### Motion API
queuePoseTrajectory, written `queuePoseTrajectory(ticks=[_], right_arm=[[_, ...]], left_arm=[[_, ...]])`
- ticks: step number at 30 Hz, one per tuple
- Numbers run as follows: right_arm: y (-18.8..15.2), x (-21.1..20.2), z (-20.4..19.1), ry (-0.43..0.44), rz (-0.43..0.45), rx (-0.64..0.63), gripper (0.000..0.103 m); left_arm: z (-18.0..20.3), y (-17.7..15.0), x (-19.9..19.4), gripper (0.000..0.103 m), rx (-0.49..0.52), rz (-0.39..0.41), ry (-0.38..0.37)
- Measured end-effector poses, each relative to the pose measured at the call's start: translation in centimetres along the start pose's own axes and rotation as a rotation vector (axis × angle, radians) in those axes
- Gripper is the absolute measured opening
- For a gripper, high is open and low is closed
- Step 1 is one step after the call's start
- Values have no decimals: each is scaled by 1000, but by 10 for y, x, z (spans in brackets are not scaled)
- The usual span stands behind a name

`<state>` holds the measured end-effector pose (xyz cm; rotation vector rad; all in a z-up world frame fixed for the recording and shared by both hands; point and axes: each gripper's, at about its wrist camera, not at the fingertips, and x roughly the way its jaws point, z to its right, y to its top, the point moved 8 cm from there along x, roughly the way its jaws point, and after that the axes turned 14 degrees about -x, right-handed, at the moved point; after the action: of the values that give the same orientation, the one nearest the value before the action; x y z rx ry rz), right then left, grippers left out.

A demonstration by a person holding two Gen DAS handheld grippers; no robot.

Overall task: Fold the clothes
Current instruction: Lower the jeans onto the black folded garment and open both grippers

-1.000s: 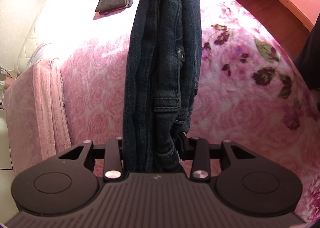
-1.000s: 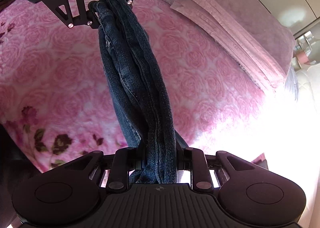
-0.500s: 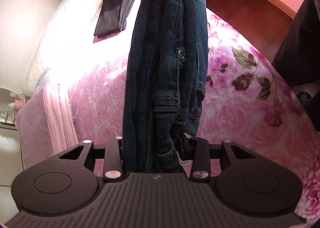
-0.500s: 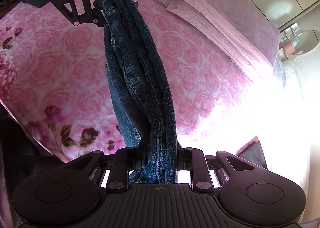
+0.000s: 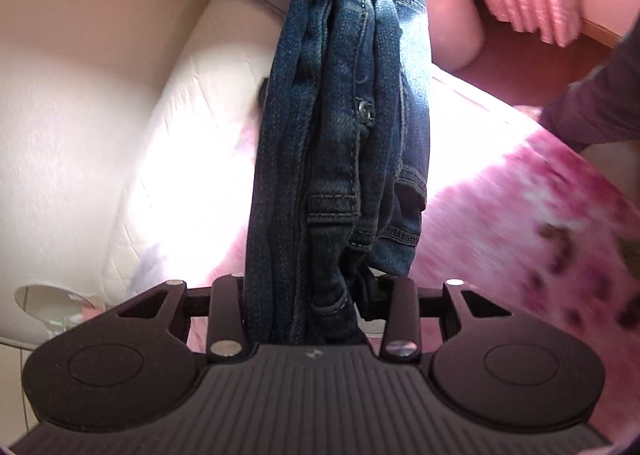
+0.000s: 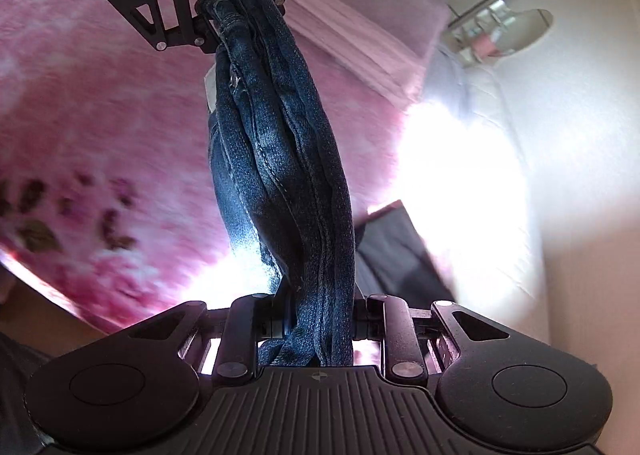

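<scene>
both grippers, left gripper (image 5: 304,295) and right gripper (image 6: 316,319), clamp opposite ends of bunched jeans (image 6: 280,159) stretched between them above the pink bedspread (image 6: 100,159); even tension should keep folds aligned.

Motion is smearing the pink bedspread (image 5: 540,215) beside the jeans (image 5: 320,135); the jeans are hiding the left claw's (image 5: 304,295) pads, their top running off-frame.
</scene>
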<state>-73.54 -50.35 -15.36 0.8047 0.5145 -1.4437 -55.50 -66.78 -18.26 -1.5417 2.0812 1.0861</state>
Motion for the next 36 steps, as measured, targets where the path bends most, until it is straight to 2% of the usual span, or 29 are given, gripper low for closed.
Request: queuePoseTrajectory(ticks=[3, 7, 10, 12, 14, 16, 18, 19, 21, 23, 26, 29, 31, 32, 33, 36], right_arm=[[-50, 42, 63, -40, 12, -13, 23], [-114, 119, 160, -85, 30, -56, 23], [-153, 175, 225, -136, 43, -96, 23], [-176, 210, 253, -186, 58, -121, 23], [-200, 249, 256, -230, 68, -139, 23], [-220, 299, 235, -228, 72, -137, 23], [-241, 353, 197, -167, 47, -142, 24], [-250, 375, 176, -99, 17, -133, 24], [-268, 415, 138, 22, -35, -115, 28], [-275, 414, 129, -15, -14, -102, 31], [-287, 404, 129, -35, -6, -85, 37], [-294, 398, 133, -31, -9, -83, 37], [-287, 398, 130, -11, -12, -90, 35], [-289, 398, 132, 2, -15, -83, 29], [-289, 398, 134, 12, -17, -75, 26], [-270, 392, 148, 0, -19, -41, 25]], left_arm=[[-34, 58, 71, 35, -16, 5, 45], [-81, 128, 174, 35, -58, -17, 89], [-114, 166, 244, 35, -84, -22, 166], [-119, 176, 287, 35, -87, -20, 209], [-98, 171, 334, 35, -85, -35, 210], [-65, 159, 382, 38, -77, -66, 186], [-17, 141, 428, 41, -48, -127, 105], [3, 135, 442, 46, -41, -151, 63], [27, 128, 453, 50, -33, -158, 56], [29, 124, 449, 52, -35, -138, 97], [21, 119, 438, 52, -34, -125, 100], [16, 117, 435, 48, -30, -125, 77], [13, 116, 436, 44, -42, -126, 55], [12, 116, 436, 43, -44, -121, 53], [12, 117, 433, 41, -47, -112, 54], [11, 118, 424, 40, -55, -85, 67]])
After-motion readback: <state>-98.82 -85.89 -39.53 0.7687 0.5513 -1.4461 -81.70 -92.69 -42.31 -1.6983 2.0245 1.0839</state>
